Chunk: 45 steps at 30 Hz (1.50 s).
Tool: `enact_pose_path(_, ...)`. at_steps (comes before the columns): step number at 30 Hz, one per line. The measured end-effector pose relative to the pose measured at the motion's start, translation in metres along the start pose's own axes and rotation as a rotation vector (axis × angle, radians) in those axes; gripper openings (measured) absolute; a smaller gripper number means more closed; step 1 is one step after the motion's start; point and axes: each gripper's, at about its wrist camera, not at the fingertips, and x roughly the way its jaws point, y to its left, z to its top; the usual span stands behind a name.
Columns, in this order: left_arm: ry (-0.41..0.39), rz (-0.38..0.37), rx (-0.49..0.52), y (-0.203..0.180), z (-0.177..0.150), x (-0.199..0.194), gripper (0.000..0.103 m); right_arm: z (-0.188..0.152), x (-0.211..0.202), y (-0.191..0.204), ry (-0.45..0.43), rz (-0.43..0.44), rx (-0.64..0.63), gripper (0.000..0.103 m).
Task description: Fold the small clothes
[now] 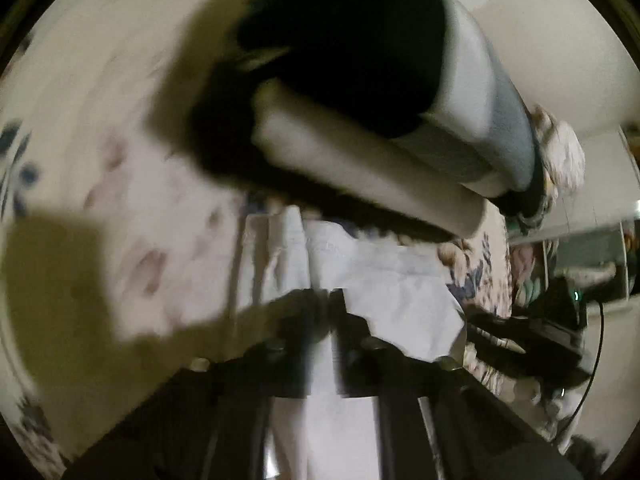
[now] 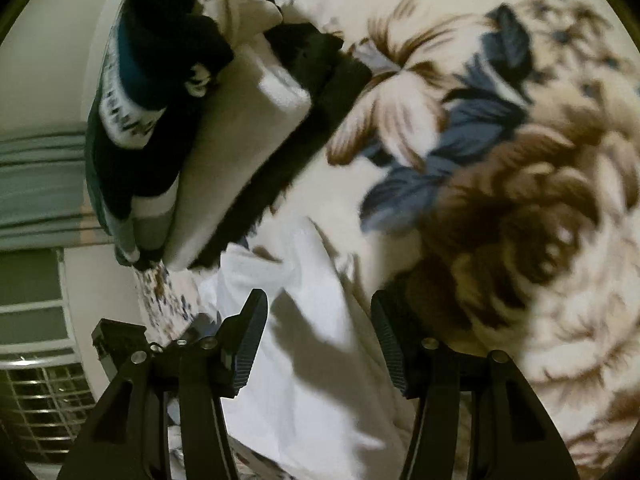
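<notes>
A small white garment (image 2: 304, 364) lies crumpled on a floral blanket (image 2: 500, 128). In the left wrist view the same white garment (image 1: 384, 280) hangs between my left gripper's fingers; the left gripper (image 1: 330, 308) is shut on its edge. The view is blurred. My right gripper (image 2: 320, 312) is open, its two black ribbed fingers (image 2: 250, 344) standing on either side of the white cloth just above it, holding nothing.
A stack of folded clothes (image 2: 240, 152) in white, black and teal sits at the bed's edge, with a black item (image 2: 168, 32) on top. It also shows in the left wrist view (image 1: 360, 80). A vent grille (image 2: 44, 392) is at lower left.
</notes>
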Motion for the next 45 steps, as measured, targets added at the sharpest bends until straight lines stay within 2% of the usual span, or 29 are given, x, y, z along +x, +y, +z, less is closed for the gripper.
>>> enact_pose_path(1, -0.019, -0.016, 0.028, -0.007, 0.003, -0.005, 0.003, 0.003, 0.002, 0.001, -0.01, 0.005, 0.0, 0.008)
enact_pose_path(3, -0.035, -0.012, 0.056, -0.013, 0.01, -0.012, 0.003, 0.003, -0.003, 0.006, -0.06, -0.03, -0.03, 0.004)
enact_pose_path(5, -0.038, 0.007, 0.053, -0.008, 0.016, -0.012, 0.003, -0.001, -0.016, 0.007, -0.131, -0.053, -0.038, 0.003)
enact_pose_path(8, 0.022, 0.011, -0.017, 0.01, 0.017, -0.011, 0.006, -0.005, -0.026, -0.001, -0.176, -0.093, -0.025, 0.004)
enact_pose_path(9, 0.029, 0.015, -0.04, 0.015, 0.012, -0.017, 0.009, -0.005, -0.025, -0.003, -0.166, -0.103, -0.03, 0.005)
enact_pose_path(11, 0.023, -0.01, -0.06, 0.019, 0.0, -0.032, 0.02, -0.007, -0.021, -0.008, -0.119, -0.105, -0.012, 0.015)
enact_pose_path(13, 0.006, -0.025, -0.076, 0.019, -0.021, -0.05, 0.042, -0.011, -0.028, -0.011, -0.11, -0.097, -0.014, 0.044)
enact_pose_path(15, -0.008, -0.03, -0.098, 0.015, -0.046, -0.062, 0.052, -0.024, -0.039, -0.018, -0.093, -0.084, -0.023, 0.049)
enact_pose_path(18, 0.016, -0.042, -0.096, 0.006, -0.079, -0.058, 0.052, -0.051, -0.04, -0.031, -0.014, -0.064, -0.018, 0.049)
enact_pose_path(20, 0.032, -0.017, -0.072, 0.0, -0.095, -0.045, 0.049, -0.066, -0.033, -0.037, 0.045, -0.054, -0.015, 0.049)
enact_pose_path(22, 0.061, -0.003, -0.077, 0.0, -0.106, -0.033, 0.008, -0.085, -0.023, -0.044, 0.099, -0.047, -0.015, 0.049)
enact_pose_path(23, 0.063, 0.001, -0.079, 0.0, -0.107, -0.033, 0.008, -0.091, -0.019, -0.046, 0.113, -0.041, -0.011, 0.046)
enact_pose_path(25, 0.024, -0.007, -0.076, 0.0, -0.105, -0.045, 0.008, -0.099, -0.016, -0.048, 0.113, -0.02, -0.003, 0.012)
enact_pose_path(26, 0.011, -0.01, -0.074, 0.0, -0.102, -0.053, 0.008, -0.102, -0.016, -0.046, 0.106, -0.03, -0.013, 0.012)
enact_pose_path(28, 0.015, 0.003, -0.067, 0.005, -0.096, -0.059, 0.008, -0.105, -0.022, -0.042, 0.073, -0.017, -0.012, 0.004)
enact_pose_path(30, 0.072, 0.046, -0.063, 0.013, -0.096, -0.044, 0.008, -0.107, -0.025, -0.044, 0.071, -0.013, -0.006, 0.004)
enact_pose_path(31, 0.11, 0.042, -0.078, 0.02, -0.099, -0.039, 0.01, -0.107, -0.022, -0.046, 0.084, -0.06, -0.008, 0.004)
enact_pose_path(33, 0.156, 0.016, -0.127, 0.03, -0.102, -0.038, 0.016, -0.107, -0.013, -0.046, 0.101, -0.129, -0.016, 0.004)
enact_pose_path(34, 0.16, 0.014, -0.132, 0.03, -0.102, -0.043, 0.026, -0.106, -0.008, -0.047, 0.121, -0.151, -0.019, 0.004)
enact_pose_path(35, 0.154, 0.019, -0.128, 0.03, -0.101, -0.05, 0.027, -0.103, -0.007, -0.047, 0.137, -0.147, -0.016, 0.005)
enact_pose_path(36, 0.135, 0.004, -0.132, 0.03, -0.099, -0.058, 0.03, -0.101, -0.008, -0.045, 0.142, -0.136, -0.013, 0.015)
enact_pose_path(37, 0.115, -0.027, -0.144, 0.034, -0.098, -0.063, 0.044, -0.096, -0.011, -0.044, 0.14, -0.128, -0.014, 0.033)
enact_pose_path(38, 0.094, -0.056, -0.161, 0.038, -0.095, -0.065, 0.052, -0.091, -0.017, -0.045, 0.123, -0.106, -0.019, 0.045)
enact_pose_path(39, 0.065, -0.083, -0.18, 0.041, -0.09, -0.063, 0.059, -0.087, -0.023, -0.046, 0.103, -0.08, -0.021, 0.063)
enact_pose_path(40, 0.046, -0.112, -0.189, 0.046, -0.086, -0.06, 0.059, -0.081, -0.025, -0.047, 0.09, -0.046, -0.018, 0.068)
enact_pose_path(41, 0.042, -0.141, -0.198, 0.048, -0.08, -0.051, 0.059, -0.074, -0.022, -0.048, 0.105, 0.007, -0.013, 0.068)
enact_pose_path(45, 0.097, -0.175, -0.202, 0.052, -0.061, -0.002, 0.059, -0.05, 0.013, -0.059, 0.19, 0.144, 0.004, 0.069)
